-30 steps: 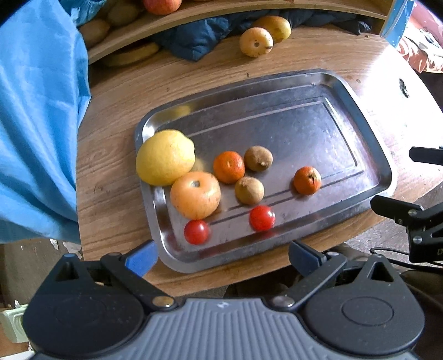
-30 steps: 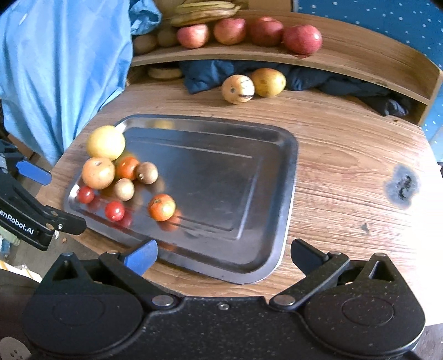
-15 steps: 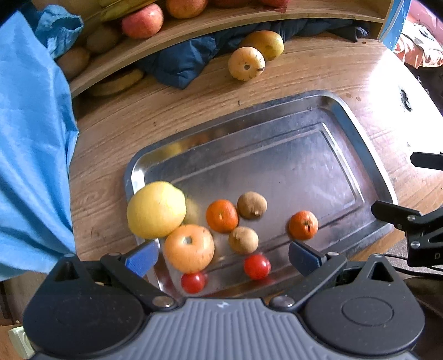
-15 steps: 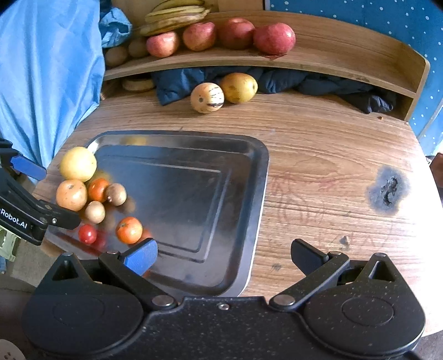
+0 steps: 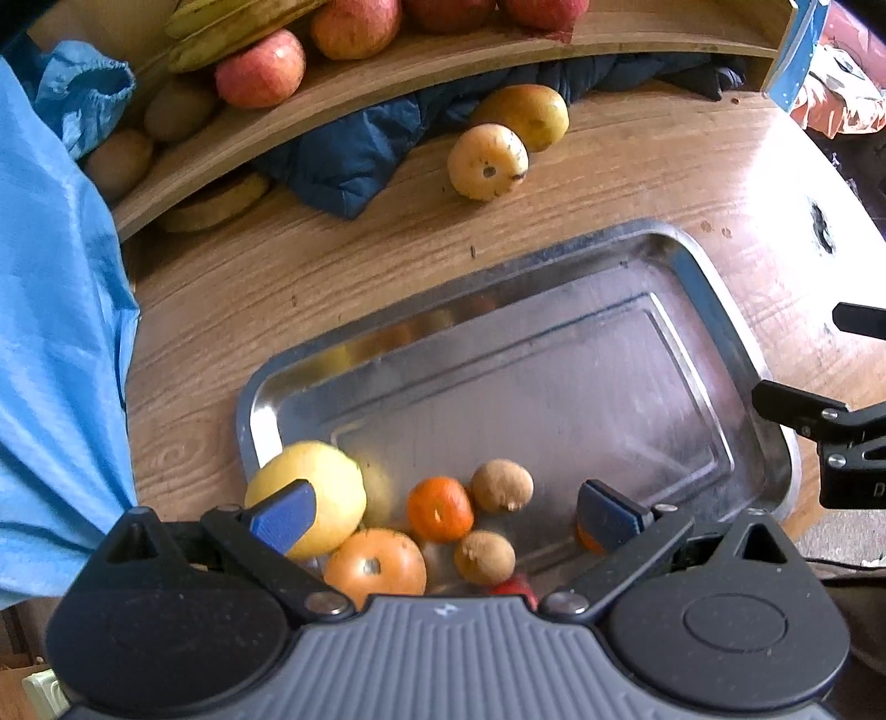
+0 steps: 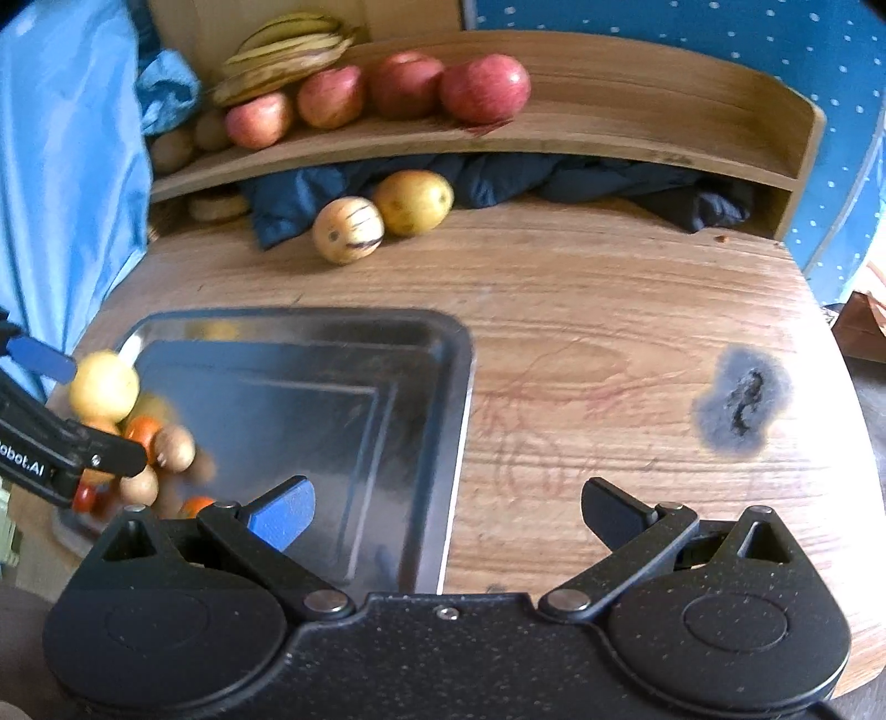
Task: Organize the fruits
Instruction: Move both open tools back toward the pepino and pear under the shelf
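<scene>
A steel tray (image 5: pixel 554 354) (image 6: pixel 310 387) lies on the round wooden table. At its near left end cluster a big yellow citrus (image 5: pixel 315 487) (image 6: pixel 102 385), an orange fruit (image 5: pixel 376 565), a mandarin (image 5: pixel 440 507), two brown kiwis (image 5: pixel 501 484) (image 5: pixel 484 556) and a red tomato (image 5: pixel 515 584). My left gripper (image 5: pixel 440 512) hangs open just over this cluster, holding nothing. My right gripper (image 6: pixel 448 509) is open above the tray's right rim and bare table. Two yellow pears (image 6: pixel 346 230) (image 6: pixel 412 202) lie near the shelf.
A curved wooden shelf (image 6: pixel 609 127) at the back carries red apples (image 6: pixel 484 88), bananas (image 6: pixel 282 52) and kiwis. Dark blue cloth (image 6: pixel 498 177) is stuffed beneath it. Light blue fabric (image 5: pixel 50 332) hangs along the left. A dark burn mark (image 6: pixel 739 401) sits on the table's right.
Both grippers have moved forward over the table. The fruit cluster now sits between my left fingers, and the right gripper has shifted right, past the tray's edge.
</scene>
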A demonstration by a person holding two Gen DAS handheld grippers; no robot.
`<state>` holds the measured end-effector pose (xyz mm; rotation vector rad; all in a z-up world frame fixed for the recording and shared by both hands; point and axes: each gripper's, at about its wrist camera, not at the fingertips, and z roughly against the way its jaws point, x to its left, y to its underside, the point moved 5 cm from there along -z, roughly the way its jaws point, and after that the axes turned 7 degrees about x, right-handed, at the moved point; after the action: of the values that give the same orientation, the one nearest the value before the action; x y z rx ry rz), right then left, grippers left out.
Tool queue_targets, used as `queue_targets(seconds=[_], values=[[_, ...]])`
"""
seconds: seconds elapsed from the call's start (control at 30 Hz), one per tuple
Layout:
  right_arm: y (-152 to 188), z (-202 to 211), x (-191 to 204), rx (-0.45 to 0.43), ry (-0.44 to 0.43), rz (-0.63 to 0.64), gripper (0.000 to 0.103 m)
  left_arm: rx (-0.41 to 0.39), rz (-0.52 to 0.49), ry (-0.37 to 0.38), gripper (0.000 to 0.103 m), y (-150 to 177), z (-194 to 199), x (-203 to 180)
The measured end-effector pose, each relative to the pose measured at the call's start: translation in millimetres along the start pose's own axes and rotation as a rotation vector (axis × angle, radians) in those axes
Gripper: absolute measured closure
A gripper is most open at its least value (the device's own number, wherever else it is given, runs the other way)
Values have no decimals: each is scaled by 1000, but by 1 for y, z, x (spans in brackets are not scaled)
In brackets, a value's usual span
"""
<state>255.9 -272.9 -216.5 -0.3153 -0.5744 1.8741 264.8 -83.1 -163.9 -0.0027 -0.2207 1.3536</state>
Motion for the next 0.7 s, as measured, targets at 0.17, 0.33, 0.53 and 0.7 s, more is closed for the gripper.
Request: queue_targets(seconds=[0.17, 0.33, 0.53, 0.7], values=[[-7, -4, -6, -1, 14, -23, 1, -15, 5, 3, 1, -14, 0, 2], [-14, -8, -8, -4, 26, -36, 1, -43, 26, 18, 1, -33, 2, 4], [-26, -11, -10, -19, 42, -58, 1, -72, 30, 27, 1, -54, 2, 7], [-33, -17, -10, -16, 53, -65, 1, -77, 45, 41, 1, -65, -1, 11]])
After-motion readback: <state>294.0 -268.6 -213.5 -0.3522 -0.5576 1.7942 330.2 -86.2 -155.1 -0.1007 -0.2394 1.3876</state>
